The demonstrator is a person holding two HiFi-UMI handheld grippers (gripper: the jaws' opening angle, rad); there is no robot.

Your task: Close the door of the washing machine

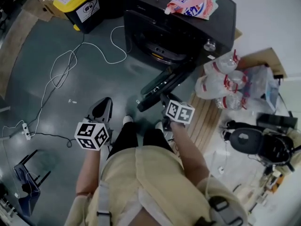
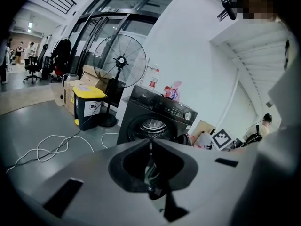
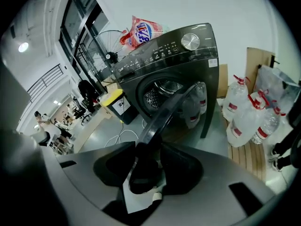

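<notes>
The black front-loading washing machine stands at the top of the head view, its drum opening uncovered. Its door stands swung out towards me. My right gripper is at the door's free edge. In the right gripper view the door's rim runs down between the jaws of the right gripper and fills the gap. My left gripper hangs apart to the left over the floor, shut and empty. The left gripper faces the washing machine.
A detergent bag lies on top of the machine. Large water bottles stand on a wooden pallet to its right. A yellow-lidded bin sits at the upper left, and a white cable loops across the floor. A standing fan is behind.
</notes>
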